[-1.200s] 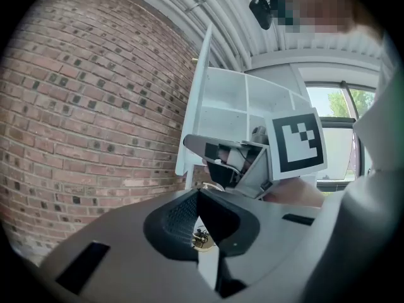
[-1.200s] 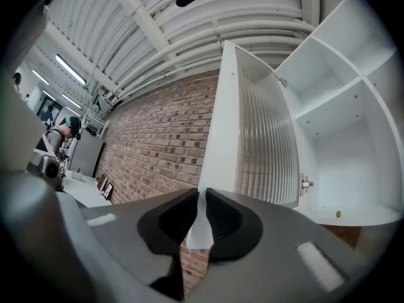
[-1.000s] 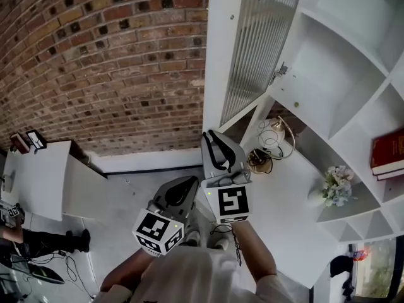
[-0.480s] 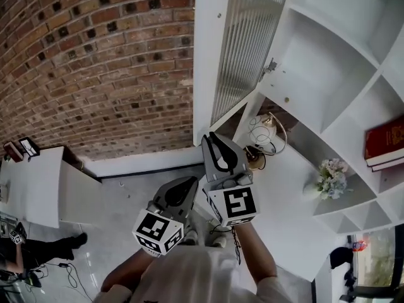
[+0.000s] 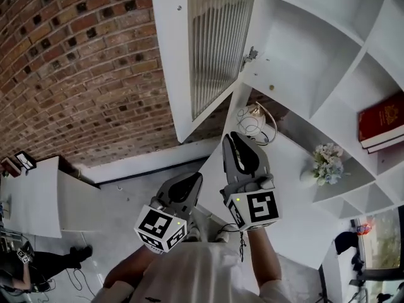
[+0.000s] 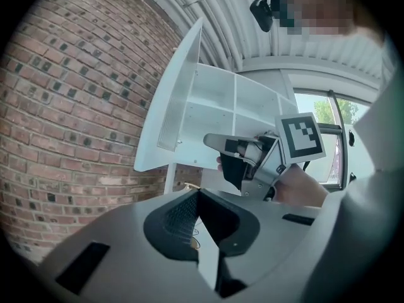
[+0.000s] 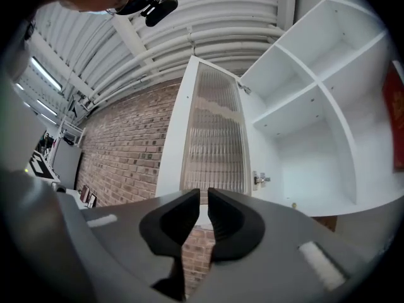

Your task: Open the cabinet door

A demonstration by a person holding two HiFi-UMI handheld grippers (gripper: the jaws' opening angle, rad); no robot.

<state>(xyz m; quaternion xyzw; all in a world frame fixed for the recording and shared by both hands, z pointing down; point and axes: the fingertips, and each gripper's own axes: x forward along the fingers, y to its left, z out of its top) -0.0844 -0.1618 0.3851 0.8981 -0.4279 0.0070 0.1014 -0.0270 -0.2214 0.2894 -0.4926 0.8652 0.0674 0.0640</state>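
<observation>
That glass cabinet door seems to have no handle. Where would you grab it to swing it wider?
Probably the white frame's lower free corner, farthest from the hinge. Come edge-on from below, one jaw on each face; the door is a thin flat panel, and the ribbed glass offers no hold.

Left tongs shut — right tongs closing, empty.

A brick wall stood left of the right claw. Just beyond its tip sat a gold wire ornament. To its right were a flower bunch and a red book on shelves.
</observation>
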